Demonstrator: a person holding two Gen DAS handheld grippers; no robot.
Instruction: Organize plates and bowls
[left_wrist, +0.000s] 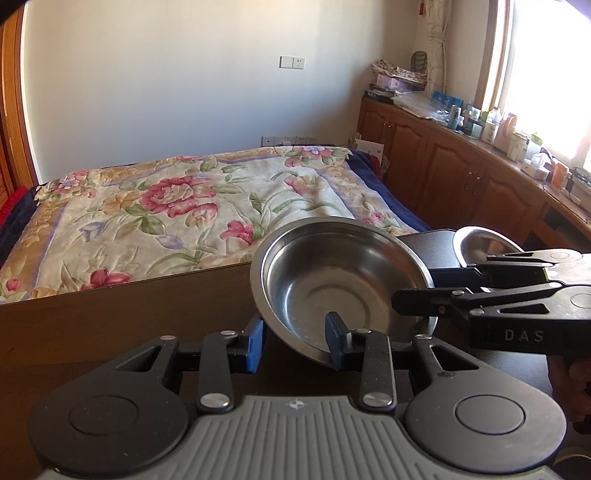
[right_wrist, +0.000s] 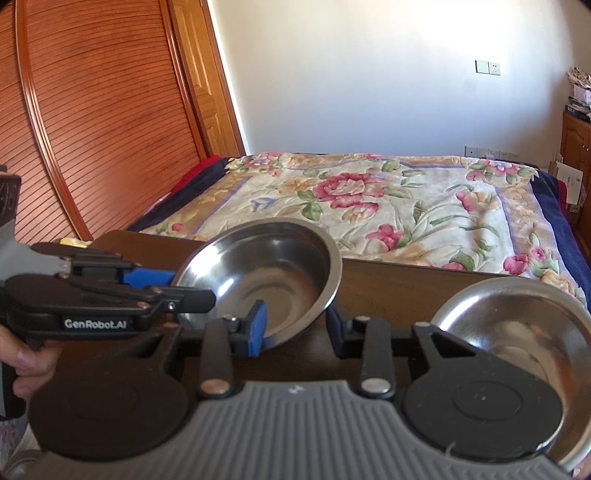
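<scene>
**Two Grippers on One Steel Bowl, a Second Bowl Beside It**

Two round stainless-steel bowls were in view. The larger shallow steel bowl (left_wrist: 343, 284) sat tilted above the dark brown wooden table (left_wrist: 110, 332), its rim straddled from two sides. The left gripper (left_wrist: 295, 341), black with blue pads, had one finger inside the bowl and one outside; its jaws stood narrow, but whether the pads pressed the rim could not be told. The right gripper (right_wrist: 295, 325), of the same make, straddled the opposite rim likewise, contact equally unclear. The smaller steel bowl (right_wrist: 517, 332) rested on the table just right of the larger bowl. One floral-quilted bed (left_wrist: 192, 214) lay beyond the larger bowl.
</scene>
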